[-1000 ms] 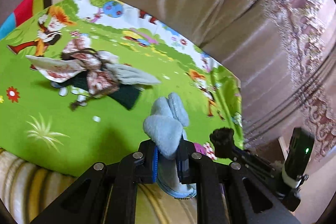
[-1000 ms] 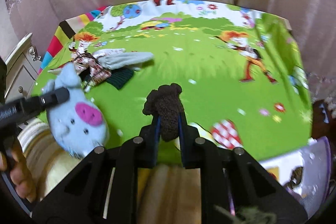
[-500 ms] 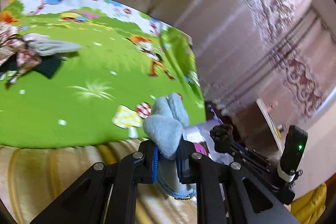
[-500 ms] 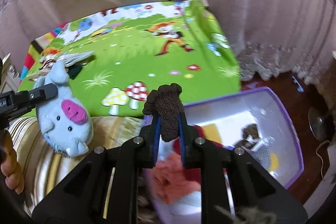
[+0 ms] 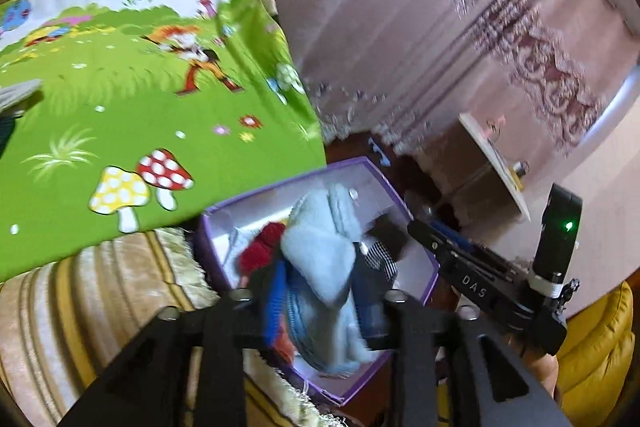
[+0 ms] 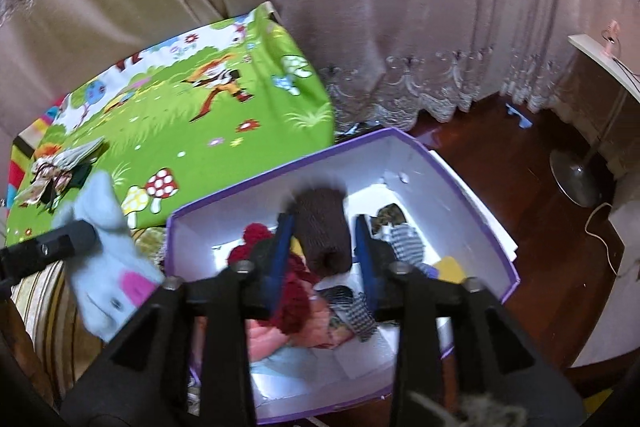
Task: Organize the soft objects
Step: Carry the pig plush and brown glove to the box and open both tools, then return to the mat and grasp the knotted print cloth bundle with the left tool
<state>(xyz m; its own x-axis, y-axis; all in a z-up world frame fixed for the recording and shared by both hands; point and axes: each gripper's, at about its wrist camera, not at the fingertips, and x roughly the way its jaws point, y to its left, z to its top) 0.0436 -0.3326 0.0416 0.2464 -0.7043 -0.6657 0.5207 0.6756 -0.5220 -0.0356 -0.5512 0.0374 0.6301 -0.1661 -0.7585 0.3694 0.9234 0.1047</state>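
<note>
A purple box with white inside point(image 6: 472, 195) point(image 5: 360, 167) sits on the floor beside the bed and holds several soft items: a red knit piece point(image 6: 256, 239), striped cloths point(image 6: 404, 243). My right gripper point(image 6: 322, 251) is open above the box, and the brown knit piece point(image 6: 322, 231) hangs loose between its spread fingers. My left gripper point(image 5: 320, 303) is open wide over the box's near edge, and the light blue pig plush point(image 5: 324, 267) point(image 6: 104, 255) sits loose between its fingers.
The bed has a green cartoon cover point(image 5: 120, 107) with a pile of clothes point(image 6: 60, 171) left on it. Curtains point(image 6: 360, 7) hang behind. A striped blanket point(image 5: 80, 307) covers the bed's near edge. A fan base point(image 6: 576, 179) stands on the wooden floor.
Both grippers swung right from the bed to above the purple box. Both have opened, so the blue plush and the brown piece are no longer clamped.
</note>
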